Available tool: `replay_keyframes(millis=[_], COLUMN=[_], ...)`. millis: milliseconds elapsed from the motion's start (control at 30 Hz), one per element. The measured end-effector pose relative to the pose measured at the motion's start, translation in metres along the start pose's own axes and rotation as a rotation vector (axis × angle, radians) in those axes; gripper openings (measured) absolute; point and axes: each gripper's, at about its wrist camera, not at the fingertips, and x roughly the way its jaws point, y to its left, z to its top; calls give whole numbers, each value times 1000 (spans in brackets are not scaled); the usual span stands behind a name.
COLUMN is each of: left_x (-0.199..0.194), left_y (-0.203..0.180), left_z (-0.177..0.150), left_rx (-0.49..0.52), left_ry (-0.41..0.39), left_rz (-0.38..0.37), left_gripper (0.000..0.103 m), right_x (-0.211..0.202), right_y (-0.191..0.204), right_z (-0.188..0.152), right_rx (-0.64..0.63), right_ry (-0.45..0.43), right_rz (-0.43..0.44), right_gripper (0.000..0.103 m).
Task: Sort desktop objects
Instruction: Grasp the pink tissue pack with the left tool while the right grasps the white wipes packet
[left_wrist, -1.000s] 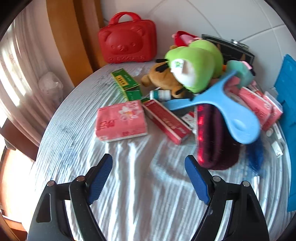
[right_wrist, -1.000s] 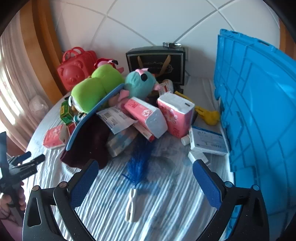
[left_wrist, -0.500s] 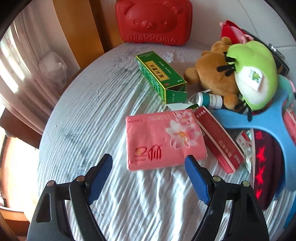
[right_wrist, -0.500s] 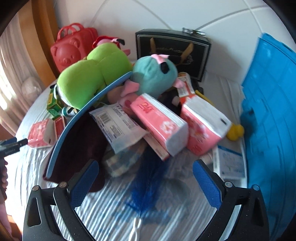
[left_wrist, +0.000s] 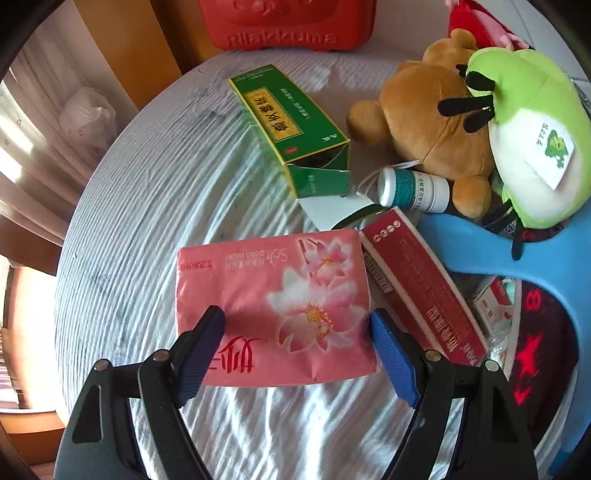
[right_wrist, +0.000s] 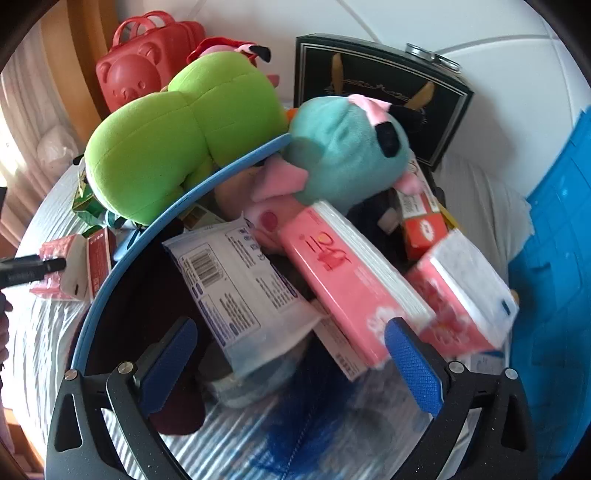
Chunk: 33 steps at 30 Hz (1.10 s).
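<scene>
White ribbed cloth covers the round table (left_wrist: 147, 206), and its left half lies bare out to the curved edge, the widest free room in the left wrist view. Near the middle lies a pink tissue pack (left_wrist: 273, 306), flat on the cloth. The left gripper (left_wrist: 297, 325) hangs over it with jaws spread wide, one blue pad over the pack's left part, the other at its right edge; whether they touch it cannot be told. A red carton (left_wrist: 421, 288) lies tight against the pack's right side, and a green box (left_wrist: 288, 118) with an open flap lies beyond.

From the right wrist, the right gripper (right_wrist: 288, 343) is released too, its pads straddling a white barcoded packet (right_wrist: 240, 288) and a long pink tissue pack (right_wrist: 351, 280) in a heaped pile. Those lower edges blur. A green plush (right_wrist: 177, 136) and a teal plush (right_wrist: 343, 151) bury what lies beneath. A blue crate (right_wrist: 554, 295) walls the right side, cut off by the frame.
</scene>
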Motion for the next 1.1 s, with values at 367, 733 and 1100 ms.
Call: replay_keyframes(millis=[367,733,1100], left_x=[2,-28,20], left_y=[109,127,120], left_z=[-63,-17,14], left_rx=[-87,-324,-326], left_ry=[109,31,127], left_rz=[245,67,27], left_gripper=[83,83,90], right_x=[4,4,21], right_y=[11,7,24], right_z=[4,14,34], right_rx=[-38,-71,-158], right_ry=[13,44,85], right_rz=[27,20,39], right_gripper=[103,103,94])
